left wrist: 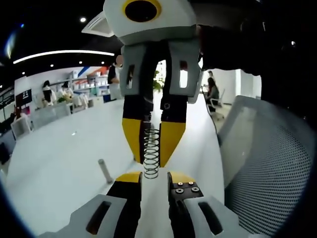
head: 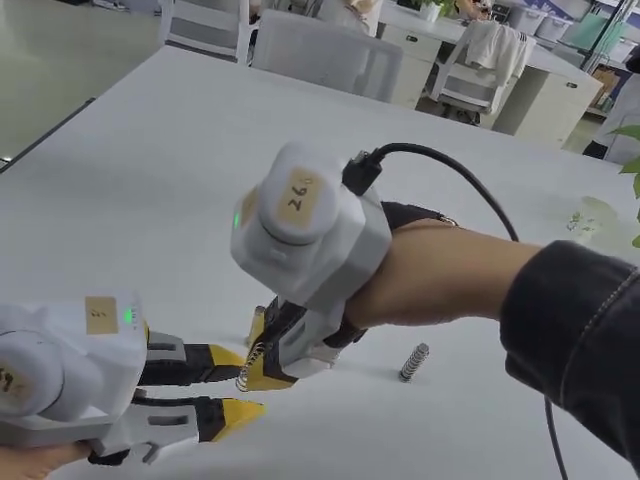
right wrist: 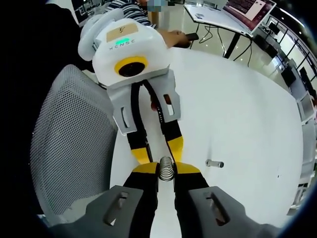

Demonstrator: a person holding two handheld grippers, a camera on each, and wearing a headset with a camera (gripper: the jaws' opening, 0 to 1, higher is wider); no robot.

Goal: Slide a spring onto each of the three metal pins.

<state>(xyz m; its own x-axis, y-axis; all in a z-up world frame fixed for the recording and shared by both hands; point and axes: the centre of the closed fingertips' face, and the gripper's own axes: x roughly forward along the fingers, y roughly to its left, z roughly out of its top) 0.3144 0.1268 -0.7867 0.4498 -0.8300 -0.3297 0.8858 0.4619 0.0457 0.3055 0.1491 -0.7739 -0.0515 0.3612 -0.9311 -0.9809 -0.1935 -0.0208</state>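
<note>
My right tongs (right wrist: 167, 170) are clamped on a spring (left wrist: 151, 151) just above the counter (head: 150, 180), facing the slightly parted left tongs (left wrist: 154, 179), which grip nothing I can see; I judge this the threading step, needing the coil's bore lined up with a pin.
</note>
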